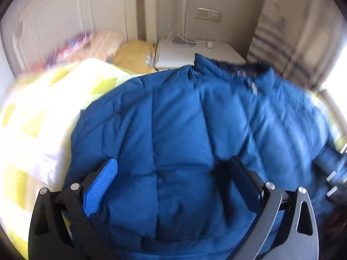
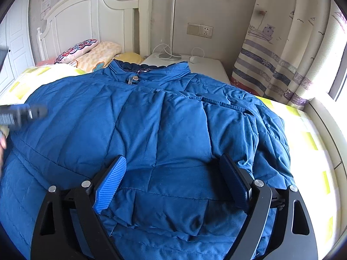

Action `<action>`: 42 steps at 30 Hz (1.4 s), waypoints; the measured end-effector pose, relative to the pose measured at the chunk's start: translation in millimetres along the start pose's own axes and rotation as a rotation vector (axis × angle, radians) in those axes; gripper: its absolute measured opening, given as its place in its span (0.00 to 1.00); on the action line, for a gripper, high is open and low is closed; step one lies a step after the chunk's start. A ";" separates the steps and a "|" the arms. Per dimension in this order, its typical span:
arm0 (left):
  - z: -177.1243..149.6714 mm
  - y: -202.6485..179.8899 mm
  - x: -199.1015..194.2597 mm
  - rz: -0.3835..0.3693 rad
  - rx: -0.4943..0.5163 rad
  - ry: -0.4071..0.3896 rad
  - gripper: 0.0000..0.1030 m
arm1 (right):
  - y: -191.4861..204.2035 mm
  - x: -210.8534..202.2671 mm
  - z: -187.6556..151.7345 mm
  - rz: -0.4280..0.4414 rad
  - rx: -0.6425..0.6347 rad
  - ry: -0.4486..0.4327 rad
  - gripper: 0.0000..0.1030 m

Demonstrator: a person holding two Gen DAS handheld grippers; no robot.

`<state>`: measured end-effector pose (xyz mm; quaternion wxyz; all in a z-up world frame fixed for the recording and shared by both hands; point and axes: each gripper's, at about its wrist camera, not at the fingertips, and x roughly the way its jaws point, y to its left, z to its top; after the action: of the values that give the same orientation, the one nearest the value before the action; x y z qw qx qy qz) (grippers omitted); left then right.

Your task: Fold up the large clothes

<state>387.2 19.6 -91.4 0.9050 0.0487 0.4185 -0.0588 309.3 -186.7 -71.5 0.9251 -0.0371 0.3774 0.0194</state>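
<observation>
A blue quilted puffer jacket [image 1: 184, 119] lies spread on the bed, collar toward the headboard; it also fills the right wrist view [image 2: 164, 130]. My left gripper [image 1: 173, 164] is open just above the jacket's lower half, holding nothing. My right gripper [image 2: 173, 162] is open above the jacket's lower part, holding nothing. The right gripper shows at the right edge of the left wrist view [image 1: 334, 173]. The left gripper shows blurred at the left edge of the right wrist view [image 2: 19, 112]. The jacket's right sleeve [image 2: 266, 130] lies bunched on top.
The bed has a yellow-and-white checked cover [image 2: 314, 143] and pillows [image 2: 97, 54] at a white headboard [image 2: 86, 15]. A white nightstand [image 2: 201, 65] with a lamp and cables stands beyond the collar. A striped curtain [image 2: 282, 43] hangs at right.
</observation>
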 end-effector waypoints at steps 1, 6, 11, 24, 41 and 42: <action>-5.4 -3.9 0.9 0.025 0.028 -0.027 0.98 | 0.3 -0.5 -0.2 -0.001 0.000 -0.002 0.82; -12.2 -4.4 2.5 0.039 0.029 -0.041 0.98 | -3.8 -12.2 -1.5 0.022 0.028 -0.045 0.84; -13.0 -5.6 3.3 0.055 0.038 -0.040 0.98 | -10.1 -35.3 15.2 0.010 0.092 -0.150 0.90; -11.8 -5.0 3.8 0.047 0.031 -0.038 0.98 | -12.1 18.7 44.8 -0.056 0.082 0.031 0.96; -11.9 -9.9 4.7 0.085 0.054 -0.030 0.98 | 20.3 21.9 13.8 -0.022 -0.071 0.052 0.96; -11.7 -10.1 4.1 0.089 0.055 -0.031 0.98 | 19.4 21.6 14.1 -0.017 -0.067 0.053 0.96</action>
<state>379.5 11.0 -102.5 0.9114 0.0912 0.4000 -0.0308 333.3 -166.0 -77.6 0.9131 -0.0716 0.4008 0.0231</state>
